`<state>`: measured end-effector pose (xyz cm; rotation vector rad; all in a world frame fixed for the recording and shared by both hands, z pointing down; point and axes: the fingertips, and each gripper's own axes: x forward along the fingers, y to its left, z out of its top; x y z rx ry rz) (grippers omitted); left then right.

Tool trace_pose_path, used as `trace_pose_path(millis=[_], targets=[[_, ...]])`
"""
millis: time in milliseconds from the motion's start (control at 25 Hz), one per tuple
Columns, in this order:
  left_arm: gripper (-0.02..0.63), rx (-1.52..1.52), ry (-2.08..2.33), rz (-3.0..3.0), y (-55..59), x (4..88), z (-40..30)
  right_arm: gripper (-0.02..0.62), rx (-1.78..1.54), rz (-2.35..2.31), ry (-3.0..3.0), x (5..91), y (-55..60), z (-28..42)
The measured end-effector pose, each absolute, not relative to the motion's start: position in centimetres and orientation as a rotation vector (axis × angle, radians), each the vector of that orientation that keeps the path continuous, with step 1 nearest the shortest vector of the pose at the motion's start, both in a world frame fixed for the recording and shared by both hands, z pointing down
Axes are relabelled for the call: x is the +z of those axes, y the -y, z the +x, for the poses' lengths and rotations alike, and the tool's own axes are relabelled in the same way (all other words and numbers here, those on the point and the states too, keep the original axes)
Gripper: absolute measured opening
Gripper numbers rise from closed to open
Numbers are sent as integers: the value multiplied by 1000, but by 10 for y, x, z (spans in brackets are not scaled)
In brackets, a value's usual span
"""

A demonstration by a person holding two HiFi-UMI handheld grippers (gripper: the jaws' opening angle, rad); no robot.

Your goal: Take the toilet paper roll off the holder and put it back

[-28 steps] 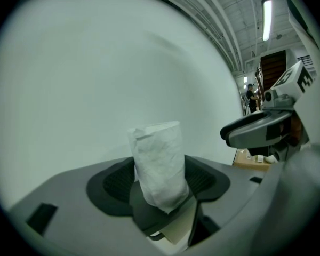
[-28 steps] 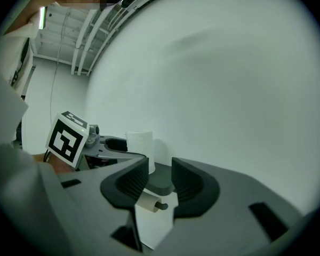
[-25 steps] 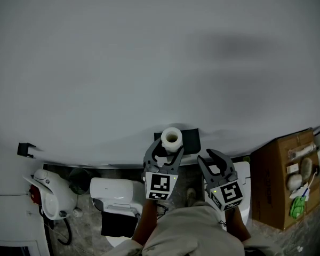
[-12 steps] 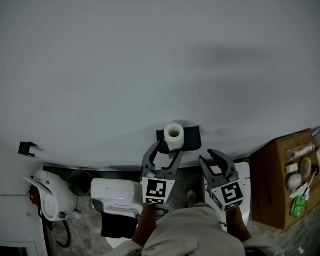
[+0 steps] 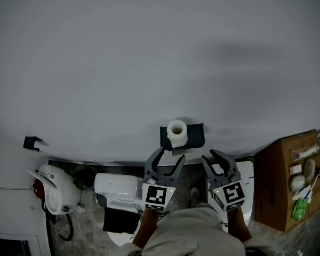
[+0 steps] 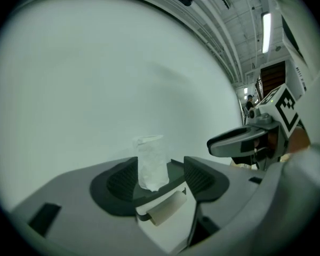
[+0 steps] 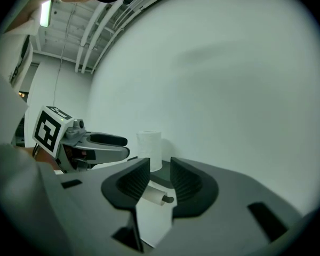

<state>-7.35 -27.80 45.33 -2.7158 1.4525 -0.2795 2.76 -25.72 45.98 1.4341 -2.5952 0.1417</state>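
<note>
A white toilet paper roll (image 5: 176, 129) stands upright on the flat top of a black wall holder (image 5: 194, 136). My left gripper (image 5: 168, 157) hangs open just below it, not touching. The left gripper view shows the roll (image 6: 151, 161) beyond the open left gripper (image 6: 160, 179), on the holder's top (image 6: 176, 170). A tube with a hanging white sheet (image 6: 165, 209) sits under that top. My right gripper (image 5: 217, 162) is open and empty, to the right of the left one. From the right gripper (image 7: 159, 179) the roll (image 7: 149, 148) shows to the left of centre.
A pale grey wall fills most of the view. Below stand a white toilet (image 5: 116, 188), a white appliance (image 5: 54, 191) at the left and a cardboard box (image 5: 285, 177) with small items at the right. A black hook (image 5: 32, 142) is fixed to the wall.
One second ago my left gripper's jaws stood round the roll at the holder. They have since drawn back and down, leaving the roll standing on the holder's top. The right gripper barely moved.
</note>
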Motion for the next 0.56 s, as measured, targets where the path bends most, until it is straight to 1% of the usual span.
trace_pose_path(millis=[240,560], targets=[[270,-317,-1520,-2678,281,456,-80,115,174,1375,2620,468,266,27],[262,-308,-1530,-2653,281,454,-85,112,134,1406,2625,467,274,26]])
